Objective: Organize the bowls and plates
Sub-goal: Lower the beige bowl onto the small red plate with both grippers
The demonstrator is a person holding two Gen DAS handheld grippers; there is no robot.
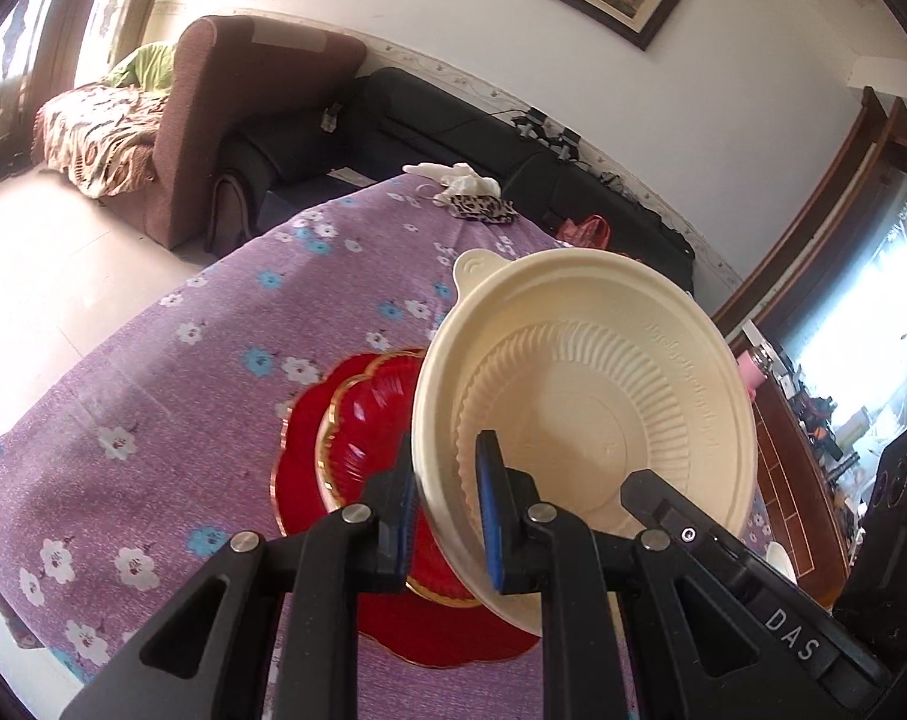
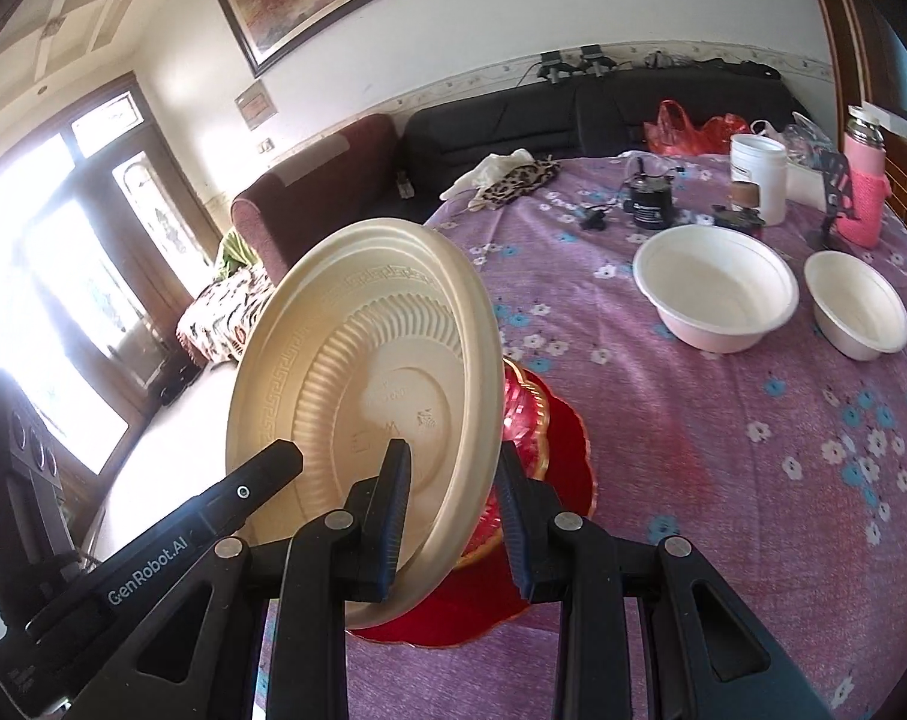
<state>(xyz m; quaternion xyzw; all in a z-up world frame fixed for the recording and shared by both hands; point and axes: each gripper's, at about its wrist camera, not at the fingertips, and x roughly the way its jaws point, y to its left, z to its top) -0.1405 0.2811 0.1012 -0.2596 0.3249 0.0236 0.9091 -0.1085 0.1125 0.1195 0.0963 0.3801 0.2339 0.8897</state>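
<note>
The left gripper (image 1: 447, 516) has its fingers (image 1: 490, 516) clamped on the rim of a cream bowl (image 1: 597, 396), which stands tilted on edge above the counter (image 1: 153, 372), its ribbed inside turned toward the left wrist camera and a small tab on its far rim. The right gripper (image 2: 456, 522) has its fingers (image 2: 393, 516) closed on the rim of a cream plate (image 2: 363, 396), also tilted steeply, its underside with the ribbed ring facing the right wrist camera. Just beyond and below both pairs of fingers, a red bowl with a gold rim (image 1: 357, 438) sits on a red scalloped plate (image 1: 441, 630) on the purple flowered cloth. Well beyond the right fingers, to their right, a large white bowl (image 2: 714, 288) and a smaller white bowl (image 2: 858, 306) stand upright, side by side but apart. Farther back stand a white jar (image 2: 758, 171) and a pink bottle (image 2: 864, 180).
</note>
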